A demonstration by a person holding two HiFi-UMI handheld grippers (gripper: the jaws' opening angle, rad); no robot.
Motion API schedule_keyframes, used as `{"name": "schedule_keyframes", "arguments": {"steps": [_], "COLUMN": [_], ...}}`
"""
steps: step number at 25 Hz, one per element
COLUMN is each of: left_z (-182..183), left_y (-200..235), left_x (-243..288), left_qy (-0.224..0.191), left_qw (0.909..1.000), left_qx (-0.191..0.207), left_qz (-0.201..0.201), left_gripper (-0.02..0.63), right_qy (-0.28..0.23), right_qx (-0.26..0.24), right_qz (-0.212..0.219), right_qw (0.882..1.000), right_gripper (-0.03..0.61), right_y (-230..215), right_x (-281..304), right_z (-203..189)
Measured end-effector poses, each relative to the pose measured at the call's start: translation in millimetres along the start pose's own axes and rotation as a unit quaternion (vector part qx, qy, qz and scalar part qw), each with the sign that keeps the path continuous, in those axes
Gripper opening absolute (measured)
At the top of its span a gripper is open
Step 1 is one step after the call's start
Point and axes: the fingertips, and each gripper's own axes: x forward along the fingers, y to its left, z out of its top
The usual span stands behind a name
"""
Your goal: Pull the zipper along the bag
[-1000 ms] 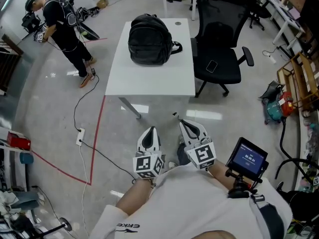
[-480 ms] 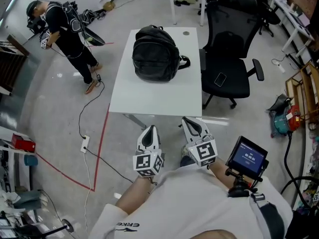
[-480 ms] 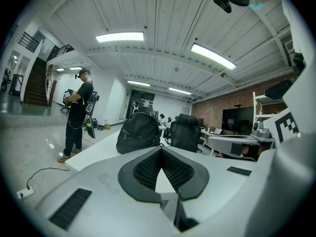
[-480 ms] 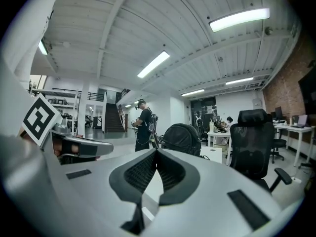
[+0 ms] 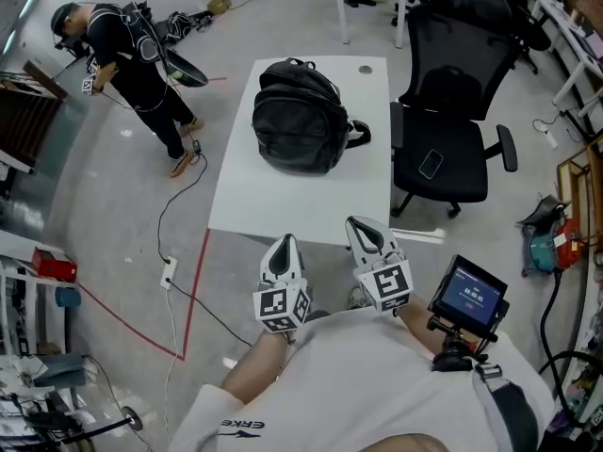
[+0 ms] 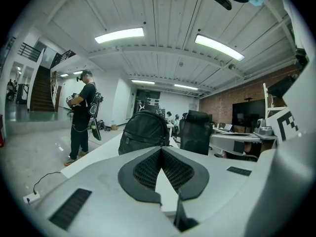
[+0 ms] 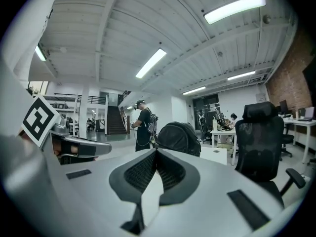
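L tongs: shut, pad tips meet, nothing between. Held low in front of the body, short of the tabletop's near edge.
R tongs: same, tips together, empty. Just right of L, slightly further fwd, about at the tabletop's near edge.
Bag: black backpack, on far half of white tabletop, well apart from both tongs. Strap sticks out on the chair side. Zipper state: can't tell, too small.
L gripper view: bag dead ahead past the closed tips.
R gripper view: bag ahead, a bit right of the tips.
Chair: black office chair, right of tabletop, phone on seat.
Other: person in black standing far left on the floor; red line on floor left of tabletop; small screen by R forearm.
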Motion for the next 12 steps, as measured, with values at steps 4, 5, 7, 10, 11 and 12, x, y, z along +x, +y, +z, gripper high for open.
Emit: {"name": "schedule_keyframes", "arguments": {"steps": [4,5,7,10,11,12], "left_z": [1.5,2.7,6.6,12.3,13.8,14.9], "left_y": [-0.2,1.4,7.0,17.3,21.4,26.2], "left_x": [18.1,22.5,30.6,41.2,45.2,49.5], "left_qy": [0.009,0.01,0.012,0.011,0.011,0.01], "left_qw": [0.9999,0.9999,0.9998,0.9998,0.9998,0.9998], "left_qx": [0.005,0.007,0.009,0.011,0.012,0.013], "left_qz": [0.007,0.009,0.011,0.01,0.009,0.007], "left_gripper": [0.003,0.003,0.003,0.003,0.003,0.003], "right_qy": [0.003,0.004,0.005,0.006,0.007,0.008], "right_qx": [0.006,0.007,0.01,0.01,0.01,0.01], "right_qz": [-0.001,-0.002,-0.005,-0.012,-0.015,-0.019], "right_qw": [1.0,1.0,1.0,1.0,1.0,1.0], "right_gripper": [0.003,0.003,0.003,0.003,0.003,0.003], "right_y": [-16.3,-19.3,-23.4,-28.1,-29.6,-30.7], "right_x": [11.6,14.8,22.5,34.1,38.4,42.9], "right_z": [-1.8,-1.3,0.6,2.6,2.9,2.0]}}
